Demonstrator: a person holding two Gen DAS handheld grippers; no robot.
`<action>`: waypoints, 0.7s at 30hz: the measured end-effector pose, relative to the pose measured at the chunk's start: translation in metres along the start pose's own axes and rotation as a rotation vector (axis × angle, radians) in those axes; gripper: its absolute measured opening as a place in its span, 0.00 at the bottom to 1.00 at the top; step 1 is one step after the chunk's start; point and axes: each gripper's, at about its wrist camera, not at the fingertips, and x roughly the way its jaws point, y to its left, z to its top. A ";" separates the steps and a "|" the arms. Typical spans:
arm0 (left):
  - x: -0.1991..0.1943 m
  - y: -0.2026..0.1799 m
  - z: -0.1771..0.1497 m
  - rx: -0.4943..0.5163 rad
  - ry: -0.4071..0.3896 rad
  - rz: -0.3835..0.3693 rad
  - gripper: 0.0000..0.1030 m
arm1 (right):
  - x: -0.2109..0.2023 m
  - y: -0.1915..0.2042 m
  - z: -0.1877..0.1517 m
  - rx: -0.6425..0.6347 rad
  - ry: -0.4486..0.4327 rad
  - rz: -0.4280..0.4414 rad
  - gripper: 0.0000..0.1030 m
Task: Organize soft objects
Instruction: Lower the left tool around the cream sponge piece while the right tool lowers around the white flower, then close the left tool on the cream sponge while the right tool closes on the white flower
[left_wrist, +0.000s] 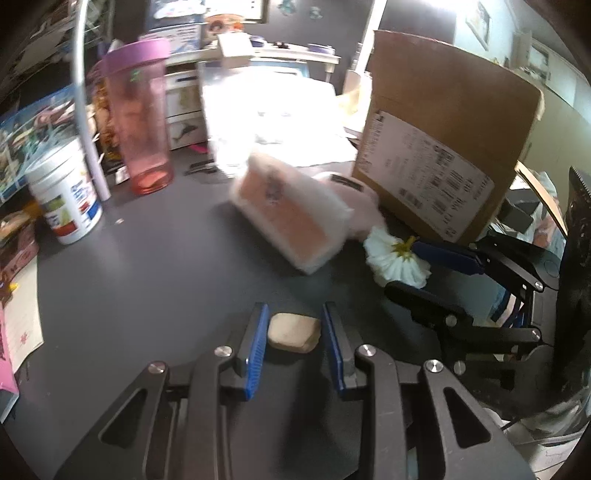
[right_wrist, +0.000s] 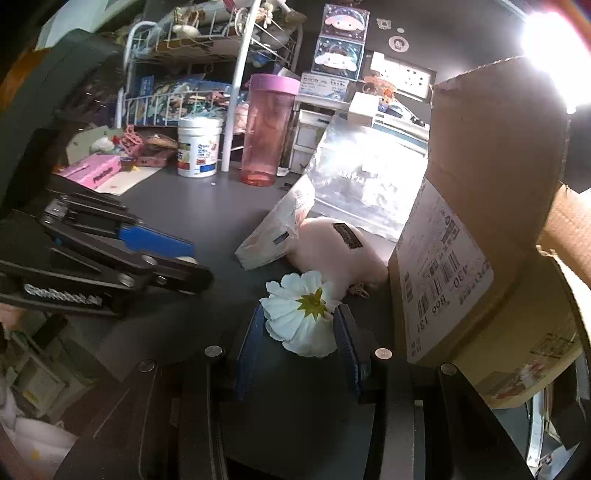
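Note:
A small beige soft block (left_wrist: 293, 331) lies on the dark table between the open fingers of my left gripper (left_wrist: 294, 334). A white fabric flower (right_wrist: 301, 314) lies between the fingers of my right gripper (right_wrist: 301, 325); whether they press on it I cannot tell. The flower also shows in the left wrist view (left_wrist: 397, 260), with the right gripper (left_wrist: 415, 264) around it. A pink plush (right_wrist: 332, 247) and an orange-white tissue pack (left_wrist: 291, 212) lie just beyond, beside an open cardboard box (right_wrist: 480, 221). In the right wrist view the left gripper (right_wrist: 186, 256) shows at the left.
A tall pink tumbler (left_wrist: 140, 122) and a white tub (left_wrist: 64, 195) stand at the back left by a wire rack (right_wrist: 207, 55). A clear plastic bag (right_wrist: 369, 184) lies behind the plush. A pink box (right_wrist: 92, 171) and papers lie at the left edge.

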 end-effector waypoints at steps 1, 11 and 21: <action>-0.001 0.002 0.000 -0.003 0.000 0.006 0.26 | 0.001 0.000 0.000 0.002 -0.001 -0.001 0.34; -0.006 0.003 -0.007 0.016 0.009 0.010 0.27 | 0.013 0.003 0.007 0.001 0.022 0.008 0.41; -0.006 -0.003 -0.010 0.043 0.001 0.037 0.24 | 0.013 0.000 0.004 0.036 0.038 0.040 0.18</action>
